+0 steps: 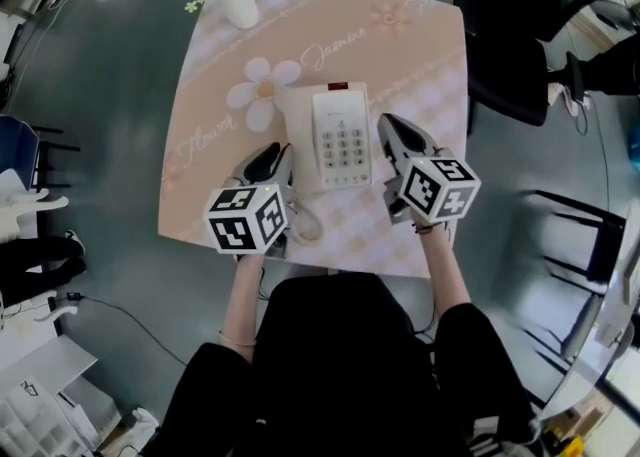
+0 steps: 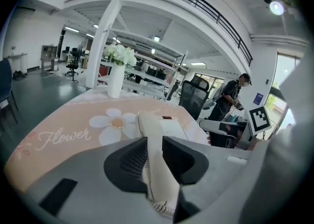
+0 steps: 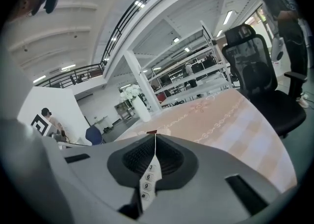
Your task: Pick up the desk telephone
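Note:
A cream desk telephone (image 1: pixel 340 135) lies on the pink flowered tabletop (image 1: pixel 200 95), its handset (image 1: pixel 298 140) along the left side and a coiled cord (image 1: pixel 303 217) trailing toward the near edge. My left gripper (image 1: pixel 278 155) sits just left of the handset, near its lower end. In the left gripper view its jaws (image 2: pixel 154 142) stand a little apart, and the handset (image 2: pixel 153 130) shows in the gap. My right gripper (image 1: pixel 388 130) is at the phone's right edge. In the right gripper view it (image 3: pixel 154 137) is shut, tips meeting, with keypad buttons (image 3: pixel 146 181) showing below them.
A white vase of flowers (image 1: pixel 235 0) stands at the table's far left corner. A black office chair (image 1: pixel 520 25) is off the far right corner. Someone stands beyond the table (image 2: pixel 228 100) in the left gripper view.

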Tool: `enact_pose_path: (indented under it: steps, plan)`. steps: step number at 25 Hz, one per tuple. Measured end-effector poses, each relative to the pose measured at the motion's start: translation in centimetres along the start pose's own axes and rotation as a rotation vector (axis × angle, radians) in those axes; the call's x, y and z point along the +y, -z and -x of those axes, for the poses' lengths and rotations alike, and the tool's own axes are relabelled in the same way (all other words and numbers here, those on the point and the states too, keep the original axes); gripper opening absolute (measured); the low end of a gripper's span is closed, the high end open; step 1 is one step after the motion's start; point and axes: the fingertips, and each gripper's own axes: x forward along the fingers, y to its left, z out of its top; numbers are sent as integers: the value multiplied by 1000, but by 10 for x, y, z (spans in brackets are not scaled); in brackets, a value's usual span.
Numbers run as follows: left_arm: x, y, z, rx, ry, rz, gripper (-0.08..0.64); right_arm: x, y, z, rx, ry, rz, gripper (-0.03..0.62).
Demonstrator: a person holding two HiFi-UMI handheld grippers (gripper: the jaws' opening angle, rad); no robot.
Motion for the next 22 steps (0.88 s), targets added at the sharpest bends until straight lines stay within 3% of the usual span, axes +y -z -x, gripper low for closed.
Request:
enact_pose_path:
  steps: [2, 5, 12, 22]
  plan:
    - [2, 2, -7, 4, 13, 28, 102, -4, 5, -7, 19, -14, -34, -1]
    - [6, 5, -18, 8, 7, 53, 145, -8, 13, -18, 47, -31, -83, 74]
    - [12, 10, -39, 15, 35, 156, 293, -13, 22, -41, 77, -39, -169, 168]
    - [6, 29, -63, 110, 110, 226, 333, -17, 37, -60, 135, -43, -303, 224]
